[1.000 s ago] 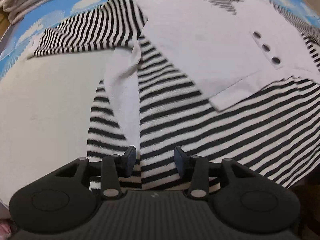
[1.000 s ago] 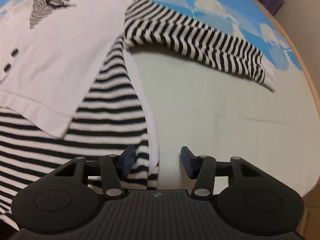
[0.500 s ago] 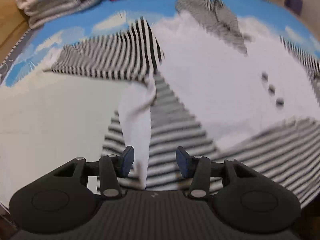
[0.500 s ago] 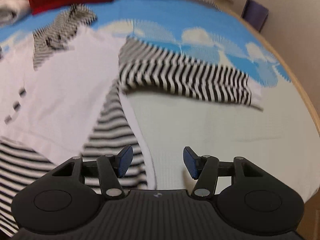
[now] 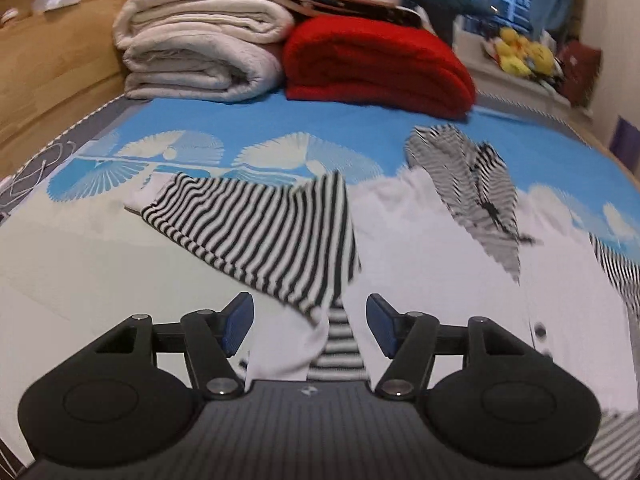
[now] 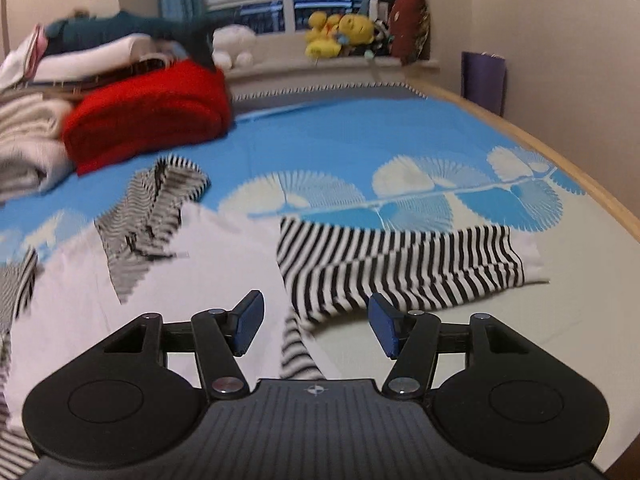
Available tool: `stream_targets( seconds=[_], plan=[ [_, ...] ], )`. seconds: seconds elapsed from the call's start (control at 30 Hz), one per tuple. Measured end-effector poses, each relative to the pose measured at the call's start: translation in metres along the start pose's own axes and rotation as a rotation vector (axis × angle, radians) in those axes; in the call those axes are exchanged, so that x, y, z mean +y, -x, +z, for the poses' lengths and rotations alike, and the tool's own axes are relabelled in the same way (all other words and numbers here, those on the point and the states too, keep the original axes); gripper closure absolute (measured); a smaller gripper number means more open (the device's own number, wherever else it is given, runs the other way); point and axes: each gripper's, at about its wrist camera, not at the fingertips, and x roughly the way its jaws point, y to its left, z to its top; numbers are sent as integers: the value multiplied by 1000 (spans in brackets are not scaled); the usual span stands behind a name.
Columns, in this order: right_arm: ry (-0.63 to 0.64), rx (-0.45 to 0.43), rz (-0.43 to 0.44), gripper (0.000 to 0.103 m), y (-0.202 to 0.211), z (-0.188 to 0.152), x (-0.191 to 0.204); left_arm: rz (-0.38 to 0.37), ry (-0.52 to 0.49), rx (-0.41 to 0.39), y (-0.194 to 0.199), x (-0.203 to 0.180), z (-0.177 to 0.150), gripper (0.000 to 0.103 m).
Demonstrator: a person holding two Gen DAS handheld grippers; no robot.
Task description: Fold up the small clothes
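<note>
Left wrist: striped garment [image 5: 420,240] lengthwise, collar seemingly far; both tools [image 5: 307,326] [image 6: 313,324] just spreading, empty.

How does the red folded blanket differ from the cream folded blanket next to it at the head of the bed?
The red blanket is bright red; the cream blanket is off-white. The red blanket lies as one folded bundle with nothing resting squarely on it, while the cream blanket looks like two stacked rolls with more folded laundry piled above. The red one sits nearer the window, the cream one beside the wooden bed frame. Both are folded and plush.
</note>
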Motion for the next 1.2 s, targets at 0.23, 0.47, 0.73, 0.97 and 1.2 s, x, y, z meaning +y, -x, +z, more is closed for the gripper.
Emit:
stream_targets(
  seconds=[0.23, 0.47, 0.73, 0.97, 1.2],
  plan=[
    [-1, -16, 43, 36, -6, 14, 29, 103, 127, -15, -63, 36, 37, 31],
    [76, -26, -35, 36, -17, 18, 58, 203, 337, 76, -137, 115, 48, 33],
    [102, 3, -63, 36, -34, 21, 71, 221, 538, 50, -189, 180, 63, 32],
    [173, 19, -62, 36, -45, 22, 93, 249, 587, 37, -228, 212, 63, 32],
    [238, 12, -50, 37, -46, 24, 115, 200, 513, 34, -241, 199, 75, 97]
  ],
)
